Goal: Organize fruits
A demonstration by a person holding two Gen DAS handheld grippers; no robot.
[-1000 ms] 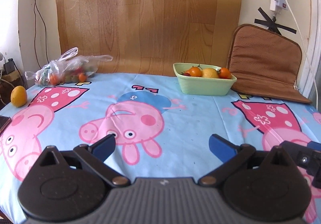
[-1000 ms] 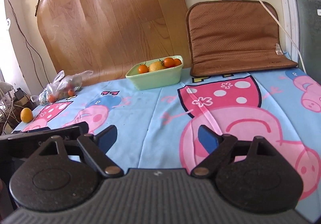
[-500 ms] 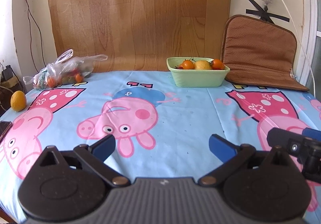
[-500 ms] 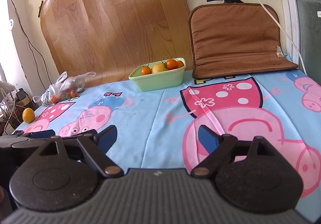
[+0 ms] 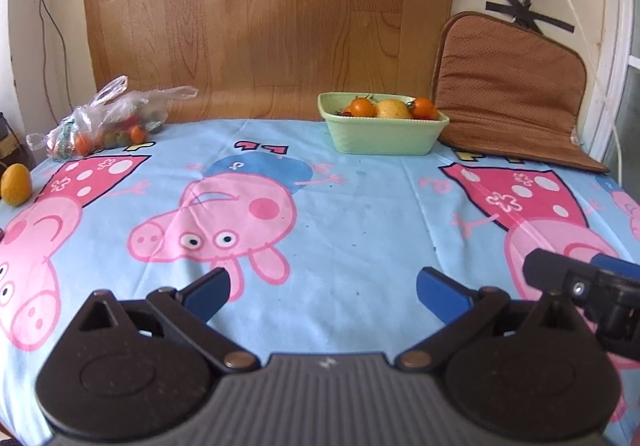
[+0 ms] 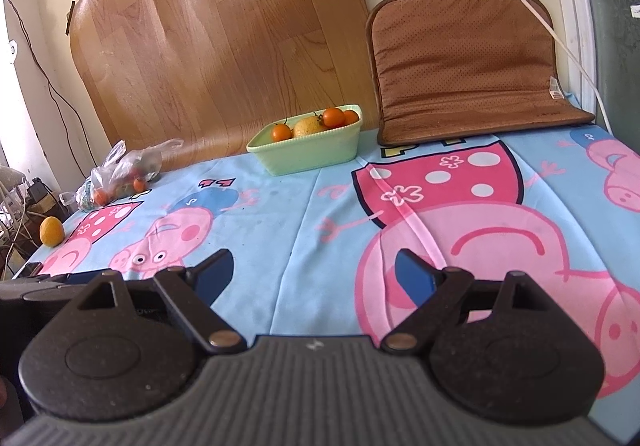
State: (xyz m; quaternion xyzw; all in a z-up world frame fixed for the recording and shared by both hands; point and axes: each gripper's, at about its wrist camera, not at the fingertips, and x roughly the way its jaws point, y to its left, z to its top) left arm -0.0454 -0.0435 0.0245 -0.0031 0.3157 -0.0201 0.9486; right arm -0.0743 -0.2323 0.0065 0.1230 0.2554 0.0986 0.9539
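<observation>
the bowl (image 5: 385, 134) sits at the table's far edge, holding tomatoes (image 5: 362, 107) (a lemon (image 5: 393, 109) between them). the cushion (image 5: 508, 86) leans just right of it; the bag (image 5: 105, 122) lies far left, with a loose fruit (image 5: 16, 184) before it.

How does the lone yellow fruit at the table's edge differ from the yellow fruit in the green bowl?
The lone yellow fruit lies bare on the cartoon tablecloth at the left edge; the bowl's yellow fruit sits inside the green bowl near the back wall. The lone one has nothing touching it; the bowl's one is flanked by orange tomatoes. The lone one looks deeper orange-yellow, the other paler. Both are roundish and ungripped.
</observation>
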